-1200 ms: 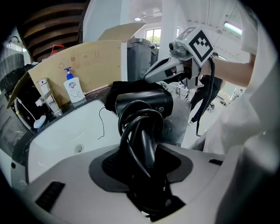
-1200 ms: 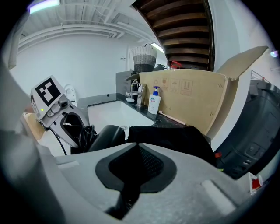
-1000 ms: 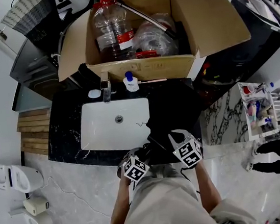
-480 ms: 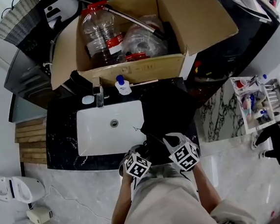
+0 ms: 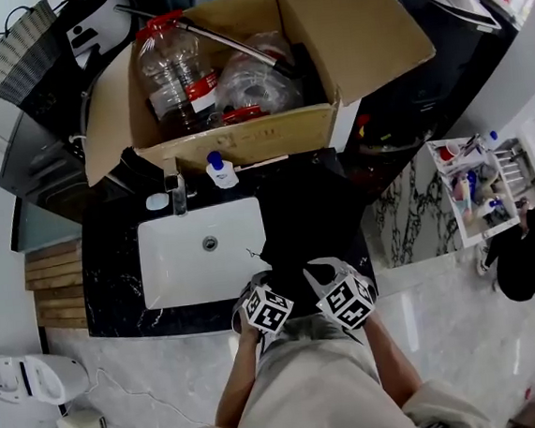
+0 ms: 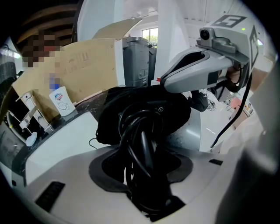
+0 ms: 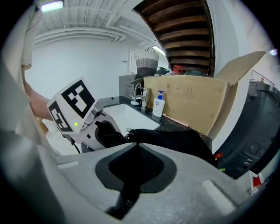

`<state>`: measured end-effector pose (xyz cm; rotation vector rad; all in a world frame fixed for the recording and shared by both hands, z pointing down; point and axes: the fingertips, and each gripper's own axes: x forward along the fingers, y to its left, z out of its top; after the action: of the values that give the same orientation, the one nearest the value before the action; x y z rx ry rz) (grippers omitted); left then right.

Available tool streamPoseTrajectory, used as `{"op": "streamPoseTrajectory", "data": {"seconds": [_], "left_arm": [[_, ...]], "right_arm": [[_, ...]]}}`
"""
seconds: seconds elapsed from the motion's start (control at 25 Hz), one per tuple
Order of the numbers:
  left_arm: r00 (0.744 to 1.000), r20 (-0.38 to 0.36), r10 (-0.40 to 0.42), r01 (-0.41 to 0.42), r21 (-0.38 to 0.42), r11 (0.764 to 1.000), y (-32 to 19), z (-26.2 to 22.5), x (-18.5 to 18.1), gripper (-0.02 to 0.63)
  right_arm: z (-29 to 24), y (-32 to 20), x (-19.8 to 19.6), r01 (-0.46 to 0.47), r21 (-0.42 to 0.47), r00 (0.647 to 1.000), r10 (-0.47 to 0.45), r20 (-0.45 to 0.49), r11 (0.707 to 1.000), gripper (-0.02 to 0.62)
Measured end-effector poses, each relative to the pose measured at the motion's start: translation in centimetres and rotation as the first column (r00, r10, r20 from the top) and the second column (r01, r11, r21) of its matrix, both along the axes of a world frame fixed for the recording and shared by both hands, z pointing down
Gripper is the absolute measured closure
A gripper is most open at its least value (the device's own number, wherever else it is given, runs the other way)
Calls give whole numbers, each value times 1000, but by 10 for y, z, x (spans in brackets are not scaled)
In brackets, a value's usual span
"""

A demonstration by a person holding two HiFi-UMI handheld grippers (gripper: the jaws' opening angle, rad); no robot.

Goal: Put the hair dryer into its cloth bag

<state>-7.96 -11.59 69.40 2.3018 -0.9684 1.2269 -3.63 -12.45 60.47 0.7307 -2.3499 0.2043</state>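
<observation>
while the right gripper pins the bag, the left has the cord to feed in

seen from where i stand, the black stone counter (image 5: 112, 261) fills most of the space in front of the person. an open cardboard box (image 5: 242, 140) sits along its back edge and a white sink (image 5: 183, 263) is set into its left part. just right of the sink, on the stone, lies the black cloth bag (image 5: 306, 219), a dark heap. both tools meet at its near edge. the right gripper (image 5: 322, 271) has its jaws pinched together on a fold of that cloth. the left gripper (image 5: 260, 282), just beside it, is clamped on the hair dryer's cord (image 6: 142, 144), a bundle of black loops standing between the jaws and touching the bag. i cannot pick out the dryer's body from the dark cloth; my guess is that the bulk is inside and the cord is what remains.

to do this well, i'd say the right side should lift its fold up and a little away, so the mouth gapes rather than lies flat. the left should push the loops in as one bundle, straight at the opening, and release only once they sit past the rim; loose loops could catch on the hem. a thin drawstring (image 6: 92, 142) hangs on the bag's sink side and is best kept clear of the coil.
</observation>
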Motion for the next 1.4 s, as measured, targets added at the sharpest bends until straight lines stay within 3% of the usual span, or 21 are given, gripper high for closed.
{"op": "streamPoseTrajectory", "data": {"seconds": [0.76, 1.04, 1.4], "left_arm": [[1000, -3, 0, 0, 61, 998, -22, 14, 20, 397], [997, -69, -38, 41, 46, 998, -24, 11, 17, 346], [996, -85, -29, 34, 55, 998, -20, -2, 12, 327]], "right_arm": [[13, 8, 1, 18, -44, 1000, -17, 19, 999, 581], [16, 9, 2, 16, -51, 1000, -16, 15, 999, 581], [18, 9, 1, 15, -56, 1000, -15, 11, 998, 581]]}}
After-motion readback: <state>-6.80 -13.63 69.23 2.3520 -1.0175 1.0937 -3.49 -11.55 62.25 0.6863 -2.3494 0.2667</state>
